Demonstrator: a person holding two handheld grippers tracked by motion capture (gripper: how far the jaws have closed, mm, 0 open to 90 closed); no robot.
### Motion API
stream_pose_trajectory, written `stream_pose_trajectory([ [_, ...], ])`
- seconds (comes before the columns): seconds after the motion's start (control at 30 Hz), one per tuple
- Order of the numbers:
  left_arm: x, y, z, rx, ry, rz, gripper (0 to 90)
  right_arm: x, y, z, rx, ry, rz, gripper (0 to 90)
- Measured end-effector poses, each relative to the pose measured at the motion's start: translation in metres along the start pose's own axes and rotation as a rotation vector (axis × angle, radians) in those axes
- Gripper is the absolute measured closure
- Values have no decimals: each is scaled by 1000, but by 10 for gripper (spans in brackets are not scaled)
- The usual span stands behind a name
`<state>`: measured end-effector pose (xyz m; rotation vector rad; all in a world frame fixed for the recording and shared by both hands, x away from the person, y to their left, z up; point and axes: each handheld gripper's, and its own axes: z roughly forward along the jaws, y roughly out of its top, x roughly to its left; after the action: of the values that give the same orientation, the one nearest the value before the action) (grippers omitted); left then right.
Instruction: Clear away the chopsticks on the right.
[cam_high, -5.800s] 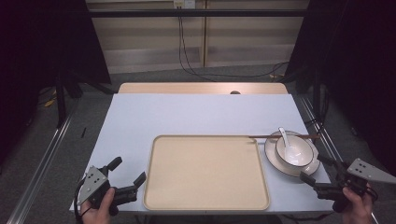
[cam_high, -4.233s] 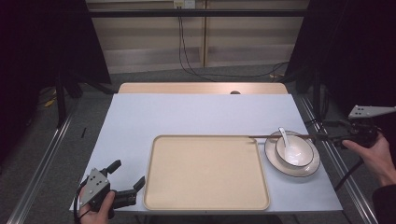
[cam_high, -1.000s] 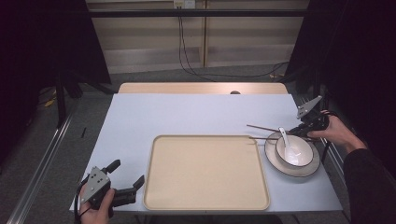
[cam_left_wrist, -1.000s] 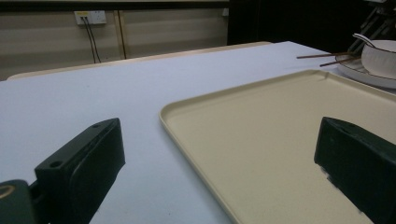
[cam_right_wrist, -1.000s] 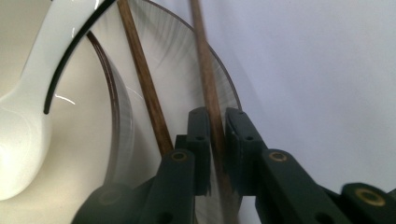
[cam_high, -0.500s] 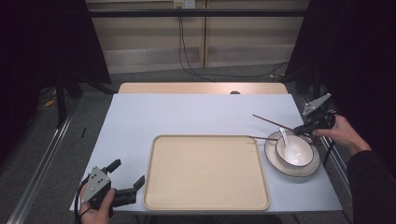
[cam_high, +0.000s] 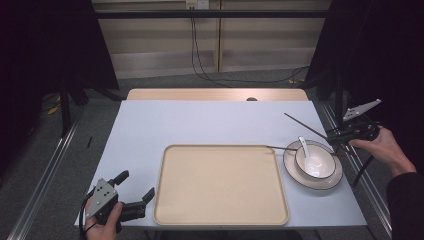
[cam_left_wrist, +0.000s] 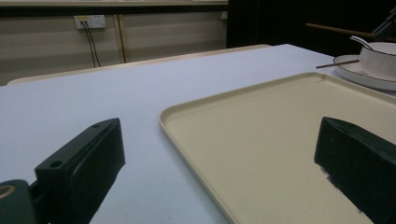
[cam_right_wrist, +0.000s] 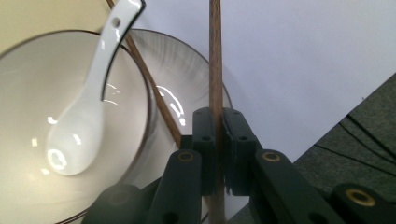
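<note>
One chopstick (cam_high: 281, 148) lies across the plate (cam_high: 336, 180) beside the bowl (cam_high: 314, 161); right gripper (cam_right_wrist: 215, 122) jaws clamp another chopstick (cam_right_wrist: 215, 56); left gripper (cam_high: 134, 192) jaws gape empty.

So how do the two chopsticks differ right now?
The held chopstick is clamped in the right gripper and lifted clear of the table; the other chopstick lies free, its end resting on the plate. The held one slants upward, the other lies nearly level. Both are thin, dark wood.

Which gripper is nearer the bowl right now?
Right. The right gripper hovers just beyond the bowl at the table's right edge, fingers shut on a chopstick. The left gripper sits open at the near-left corner, across the tray.
</note>
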<state>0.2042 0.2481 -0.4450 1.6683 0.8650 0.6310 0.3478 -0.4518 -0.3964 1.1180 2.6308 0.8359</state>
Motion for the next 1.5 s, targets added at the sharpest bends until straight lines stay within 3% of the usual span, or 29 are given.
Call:
stream_pose_trajectory([
  [0.17, 0, 1, 0, -15, -14, 3, 17, 11, -10, -14, -58, 5, 54, 852],
  [0.23, -1, 1, 1, -11, -7, 25, 17, 16, -13, -19, -95, -10, 64, 853],
  [0.27, -2, 2, 1, -14, -12, 28, 16, 22, -17, -25, -125, -2, 104, 853],
  [0.3, -2, 2, 2, -17, -11, 31, 16, 22, -17, -25, -125, -2, 104, 853],
  [0.43, -2, 2, 2, -16, -5, 52, 16, 36, -25, -31, -159, 1, 197, 854],
  [0.5, -2, 2, 3, -17, -7, 50, 16, 40, -26, -31, -176, 6, 211, 853],
  [0.67, -2, 3, 3, -16, -3, 56, 16, 65, -33, -35, -211, -20, 275, 854],
  [0.77, -2, 2, 4, -22, -7, 44, 17, 72, -34, -35, -218, -26, 286, 854],
  [0.8, -2, 3, 3, -13, -2, 58, 17, 81, -36, -34, -240, -17, 294, 854],
  [0.83, -2, 3, 3, -13, -2, 56, 17, 81, -36, -34, -240, -17, 294, 854],
  [0.93, -1, 3, 3, -13, -5, 49, 17, 100, -36, -31, -261, 25, 298, 854],
  [0.97, 0, 2, 3, -12, -4, 45, 17, 100, -36, -31, -261, 25, 298, 854],
  [1.0, 0, 2, 3, -18, 1, 40, 17, 110, -34, -28, -272, 41, 310, 854],
  [1.03, 0, 2, 3, -18, 1, 40, 17, 110, -34, -28, -272, 41, 310, 854],
  [1.17, 0, 3, 3, -16, 5, 46, 17, 134, -28, -24, -291, 39, 316, 854],
  [1.2, 0, 3, 3, -16, 2, 50, 17, 147, -25, -21, -292, 29, 314, 854],
  [1.4, -2, 3, 3, -19, 8, 57, 17, 166, -21, -10, -322, 46, 348, 854],
  [1.5, -2, 3, 4, -16, 5, 60, 17, 173, -22, -2, -348, 86, 387, 854],
])
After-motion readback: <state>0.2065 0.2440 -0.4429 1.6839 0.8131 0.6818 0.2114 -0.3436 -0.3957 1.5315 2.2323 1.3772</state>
